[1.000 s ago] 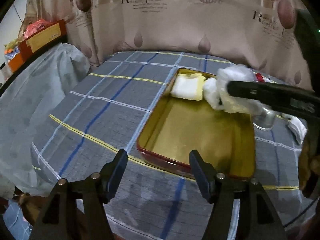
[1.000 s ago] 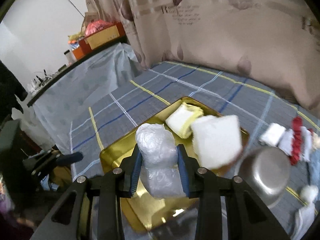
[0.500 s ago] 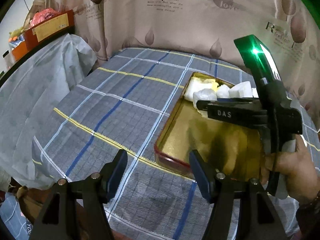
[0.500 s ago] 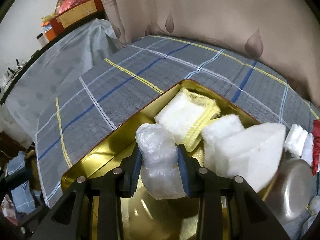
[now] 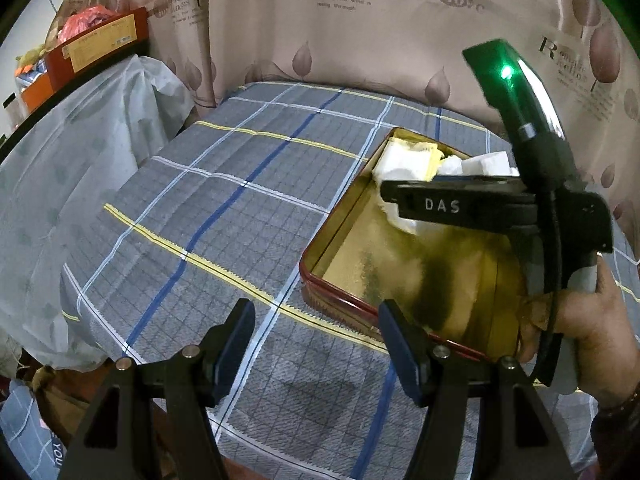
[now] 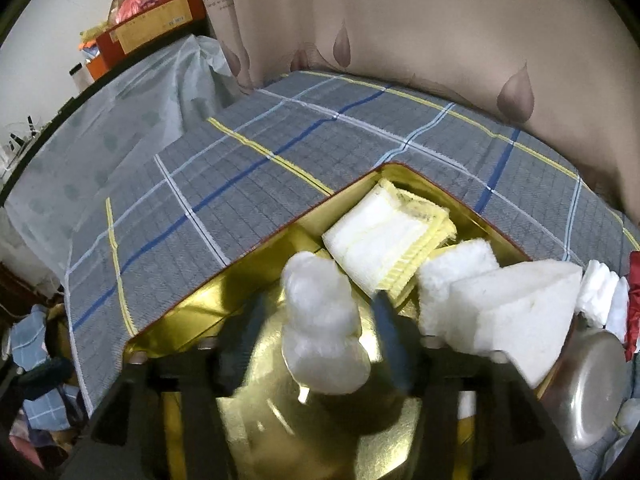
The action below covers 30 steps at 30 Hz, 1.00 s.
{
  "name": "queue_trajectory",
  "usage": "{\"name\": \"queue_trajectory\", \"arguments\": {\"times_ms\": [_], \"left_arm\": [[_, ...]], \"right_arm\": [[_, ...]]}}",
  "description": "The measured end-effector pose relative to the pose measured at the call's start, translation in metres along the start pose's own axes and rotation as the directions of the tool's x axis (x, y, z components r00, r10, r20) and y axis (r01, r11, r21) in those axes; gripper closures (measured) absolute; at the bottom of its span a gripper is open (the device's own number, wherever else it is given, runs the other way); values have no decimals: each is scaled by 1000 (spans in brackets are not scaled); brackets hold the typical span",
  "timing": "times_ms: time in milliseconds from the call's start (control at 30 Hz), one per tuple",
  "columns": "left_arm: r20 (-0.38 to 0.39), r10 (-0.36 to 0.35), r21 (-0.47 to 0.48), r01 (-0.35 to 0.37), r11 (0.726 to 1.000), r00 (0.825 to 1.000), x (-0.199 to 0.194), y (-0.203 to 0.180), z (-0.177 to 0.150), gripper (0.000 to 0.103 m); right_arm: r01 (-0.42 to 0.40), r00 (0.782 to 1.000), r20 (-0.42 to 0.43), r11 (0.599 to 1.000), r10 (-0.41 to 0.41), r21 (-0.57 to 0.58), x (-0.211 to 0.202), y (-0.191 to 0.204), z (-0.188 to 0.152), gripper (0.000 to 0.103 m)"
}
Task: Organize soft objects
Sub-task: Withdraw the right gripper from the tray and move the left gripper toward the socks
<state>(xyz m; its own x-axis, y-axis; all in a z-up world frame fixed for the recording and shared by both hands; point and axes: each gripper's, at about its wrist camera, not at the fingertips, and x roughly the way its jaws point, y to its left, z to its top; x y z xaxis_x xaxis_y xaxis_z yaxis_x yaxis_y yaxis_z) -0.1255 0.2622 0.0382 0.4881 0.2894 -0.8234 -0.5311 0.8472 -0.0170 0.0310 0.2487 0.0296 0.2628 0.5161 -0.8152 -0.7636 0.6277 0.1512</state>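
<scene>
Nearest, the left hand-held gripper (image 5: pixel 314 346) hangs wide open and empty over the checked bed (image 5: pixel 224 200), just short of the tin (image 5: pixel 320 258), apparently waiting its turn. The right hand-held gripper (image 6: pixel 318 334) is inside the tin; its jaws have just been opening and now stand clear of the wad (image 6: pixel 322 324) between them, so this looks like a release onto the gold floor. Beyond lie the pad (image 6: pixel 384 236) and foam (image 6: pixel 516 312), packed into the far corner, probably to save room.

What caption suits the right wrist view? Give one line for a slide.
Right gripper, jaws just opened, releases a plastic-wrapped white bundle into the gold tin.
</scene>
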Motion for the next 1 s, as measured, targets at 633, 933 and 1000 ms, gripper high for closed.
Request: {"name": "queue_trajectory", "arguments": {"times_ms": [633, 933, 1000], "left_arm": [[0, 22, 33, -22, 999, 1000, 4, -6, -6, 37], [33, 7, 87, -10, 996, 999, -8, -20, -6, 37], [43, -26, 110, 21, 994, 999, -16, -28, -5, 37]], "right_arm": [[24, 946, 318, 992, -61, 121, -135, -38, -69, 20], [407, 837, 236, 850, -494, 335, -209, -143, -195, 9], [475, 804, 174, 789, -569, 389, -213, -177, -221, 9]]}}
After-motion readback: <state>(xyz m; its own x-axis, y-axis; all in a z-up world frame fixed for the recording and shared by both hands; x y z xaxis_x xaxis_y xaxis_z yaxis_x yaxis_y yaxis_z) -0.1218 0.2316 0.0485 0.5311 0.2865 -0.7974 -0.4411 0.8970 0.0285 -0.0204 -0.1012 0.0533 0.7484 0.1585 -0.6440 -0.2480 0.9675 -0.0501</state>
